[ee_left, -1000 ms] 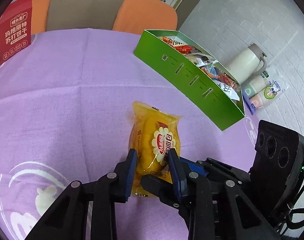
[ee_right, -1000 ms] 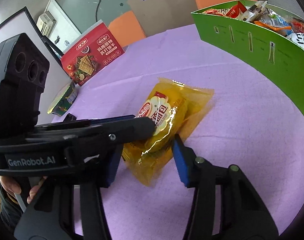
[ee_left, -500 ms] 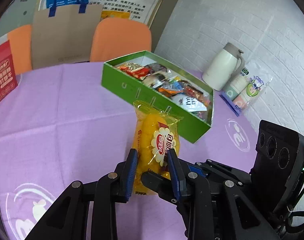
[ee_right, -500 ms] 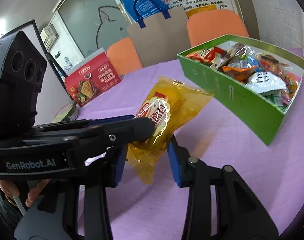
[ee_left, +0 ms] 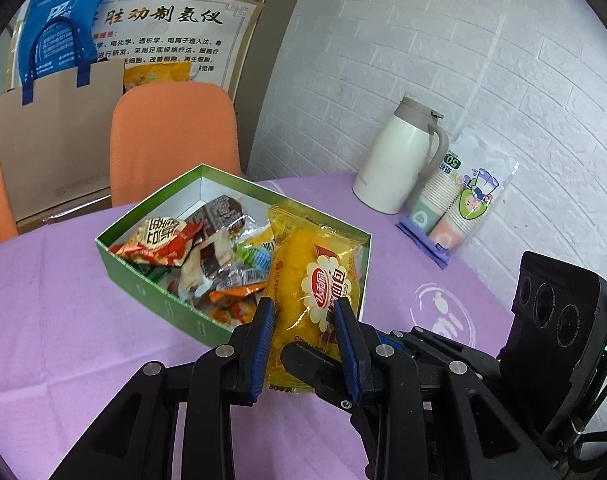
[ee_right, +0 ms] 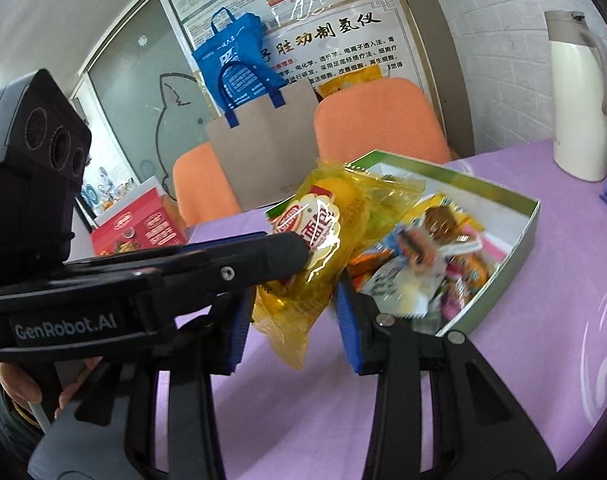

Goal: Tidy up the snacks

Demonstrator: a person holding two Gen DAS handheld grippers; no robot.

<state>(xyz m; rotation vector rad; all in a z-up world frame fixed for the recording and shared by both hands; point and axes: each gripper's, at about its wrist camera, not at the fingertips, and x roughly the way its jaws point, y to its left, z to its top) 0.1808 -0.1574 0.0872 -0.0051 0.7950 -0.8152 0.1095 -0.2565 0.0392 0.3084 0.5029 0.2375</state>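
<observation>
The left gripper [ee_left: 303, 320] jaws pinch the yellow bread packet [ee_left: 311, 280] at its lower half, centre frame. The right gripper [ee_right: 293, 312] jaws stand spread around its tail. The film looks light, soft, slippery; the firmer grip is on the padded loaf body.

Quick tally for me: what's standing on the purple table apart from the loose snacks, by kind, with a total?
Green snack box: 1
White thermos jug: 1
Packs of paper cups: 1
Red cracker box: 1
Total: 4
The yellow bread packet is not counted; it is held above the box in the left gripper.
</observation>
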